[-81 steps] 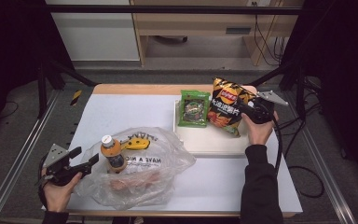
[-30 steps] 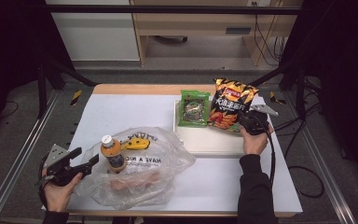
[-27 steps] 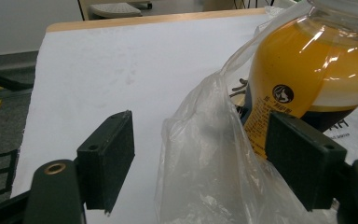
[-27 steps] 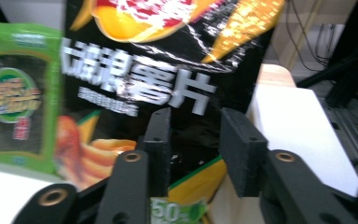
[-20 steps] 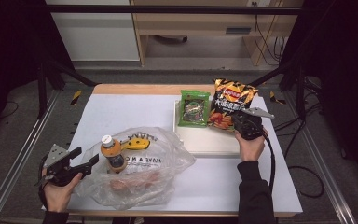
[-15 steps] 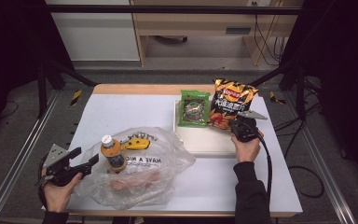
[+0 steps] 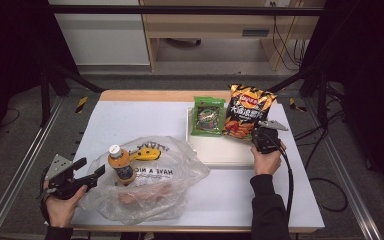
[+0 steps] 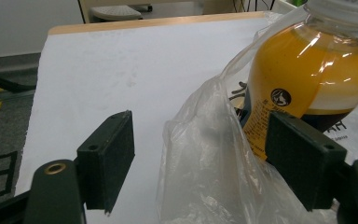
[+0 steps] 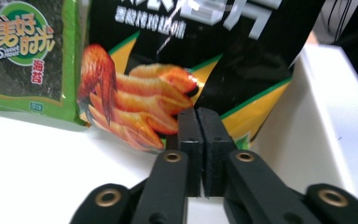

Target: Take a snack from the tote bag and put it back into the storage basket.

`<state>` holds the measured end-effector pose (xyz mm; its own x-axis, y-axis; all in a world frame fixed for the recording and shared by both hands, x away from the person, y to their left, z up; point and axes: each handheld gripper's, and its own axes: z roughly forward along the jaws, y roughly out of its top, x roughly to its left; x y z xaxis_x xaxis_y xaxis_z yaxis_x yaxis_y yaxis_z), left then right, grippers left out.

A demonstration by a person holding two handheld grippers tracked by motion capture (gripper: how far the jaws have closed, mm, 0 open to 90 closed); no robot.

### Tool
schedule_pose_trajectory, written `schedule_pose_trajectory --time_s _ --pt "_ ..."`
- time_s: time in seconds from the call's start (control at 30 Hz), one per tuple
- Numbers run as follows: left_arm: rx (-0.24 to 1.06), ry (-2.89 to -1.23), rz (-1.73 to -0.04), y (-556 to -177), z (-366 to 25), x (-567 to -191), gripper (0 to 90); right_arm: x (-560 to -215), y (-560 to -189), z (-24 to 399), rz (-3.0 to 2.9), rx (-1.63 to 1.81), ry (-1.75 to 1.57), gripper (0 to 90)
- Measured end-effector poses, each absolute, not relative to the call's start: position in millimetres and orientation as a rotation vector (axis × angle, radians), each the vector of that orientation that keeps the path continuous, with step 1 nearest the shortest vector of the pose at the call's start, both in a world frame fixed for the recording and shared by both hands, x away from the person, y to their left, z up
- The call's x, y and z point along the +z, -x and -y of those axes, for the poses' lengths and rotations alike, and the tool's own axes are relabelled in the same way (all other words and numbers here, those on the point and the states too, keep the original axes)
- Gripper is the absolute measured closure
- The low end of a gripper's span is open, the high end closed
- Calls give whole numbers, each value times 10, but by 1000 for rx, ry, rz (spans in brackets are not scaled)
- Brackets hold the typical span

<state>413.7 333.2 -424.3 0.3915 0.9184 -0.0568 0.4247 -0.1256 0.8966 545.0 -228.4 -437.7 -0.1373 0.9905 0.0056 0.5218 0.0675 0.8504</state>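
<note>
At the near-left corner of the table (image 7: pixel 145 112), the left gripper (image 7: pixel 91 175) sits with jaws wide, nothing pinched. In the left gripper view a fold of the bag (image 8: pixel 214 158) stands up between the pads (image 8: pixel 107 154); neither pad presses on it. Film is thin, clear, crinkled, printed, so it will slip and bunch. The bottle (image 8: pixel 303 88) stands upright inside the bag just past the far pad: round, smooth plastic, orange drink, white cap, long axis vertical. Left hand is by far the nearer to bag and bottle.

Mid-table is bare white top.

Right of centre, a shallow white tray (image 7: pixel 220 155) carries two packs leaning up at its back edge: a green seaweed pack (image 7: pixel 208 116), flat and glossy, and beside it on the right the chips (image 7: pixel 247 109), a puffy, slick black-and-orange foil pillow, long axis up-down.

The right gripper (image 7: pixel 260 137) is at the chips' lower edge. Its jaws have just been closing; in the right gripper view the pads (image 9: pixel 189 140) meet face to face with nothing between. The chips (image 9: pixel 182 60) lie straight ahead of the tips, very close, bottom seam level with them. My read: the jaws need to reopen before any grab there.
</note>
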Motion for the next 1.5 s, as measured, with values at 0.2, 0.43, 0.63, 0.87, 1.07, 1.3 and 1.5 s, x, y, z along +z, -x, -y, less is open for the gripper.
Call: schedule_pose_trajectory --time_s 0.2,0.43,0.63,0.87,1.07,1.3,1.5 --pt "677 -1704 -1175 -4104 -3351 -4184 243 -4208 -5303 2290 -1718 1083 -1429 796" --pt "697 -1667 -1154 -4048 -3401 -4077 268 -3917 -4955 2316 -1716 1233 -1324 707" --pt "700 -1652 -1115 -3979 -3422 -3970 302 -3786 -4694 2291 -1737 1324 -1262 612" --pt "685 -1664 -1077 -3939 -3363 -3914 367 -3684 -4440 2114 -1815 1401 -1150 554" --pt "658 -1677 -1055 -3914 -3306 -3889 425 -3607 -4328 1870 -1888 1470 -1066 547" --pt "619 -1691 -1042 -3883 -3266 -3882 532 -3470 -4251 1402 -1970 1563 -933 554" --pt "558 -1759 -1021 -3852 -3166 -3901 674 -3390 -4192 804 -2096 1627 -787 591"
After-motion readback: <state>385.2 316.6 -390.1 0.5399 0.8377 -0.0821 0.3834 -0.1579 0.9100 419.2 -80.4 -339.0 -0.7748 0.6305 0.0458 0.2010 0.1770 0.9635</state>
